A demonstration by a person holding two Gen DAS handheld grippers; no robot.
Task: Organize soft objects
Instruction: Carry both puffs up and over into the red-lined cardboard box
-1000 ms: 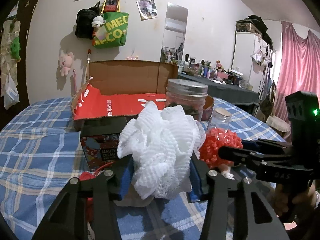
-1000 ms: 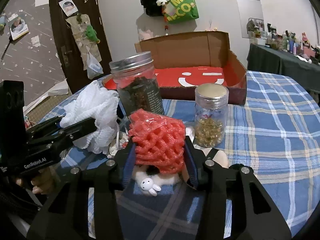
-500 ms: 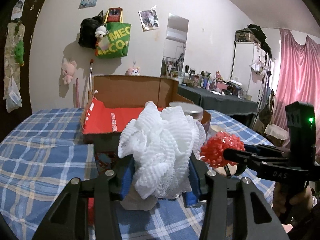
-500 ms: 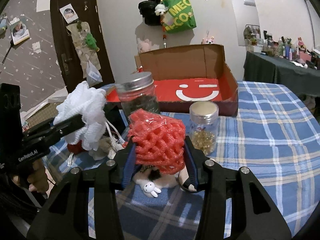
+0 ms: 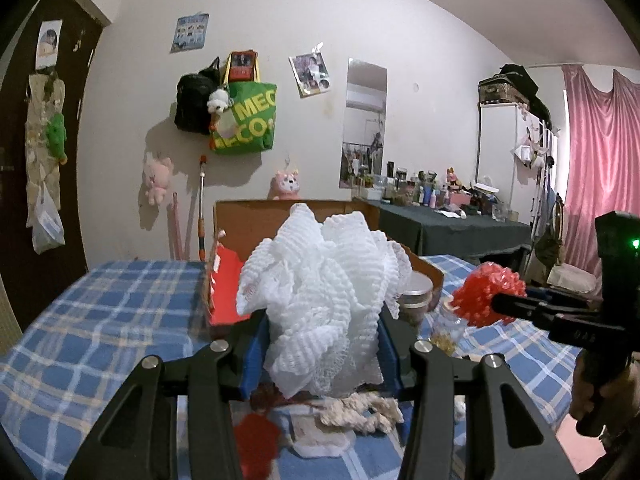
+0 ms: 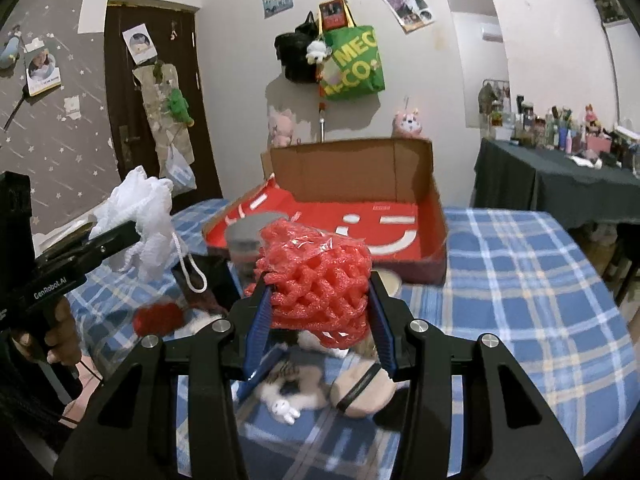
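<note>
Left gripper [image 5: 320,354] is pinching white mesh pouf [image 5: 320,292]; right gripper [image 6: 320,320] is pinching red foam net [image 6: 316,280], both hanging before the cardboard box [image 6: 352,184].

Both claws lifted w/ white pouf [image 5: 320,300] & red net [image 6: 316,284].

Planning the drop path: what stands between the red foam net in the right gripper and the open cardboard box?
In the right wrist view, a metal-lidded jar stands between the red foam net and the cardboard box, just before the box's front edge.
</note>
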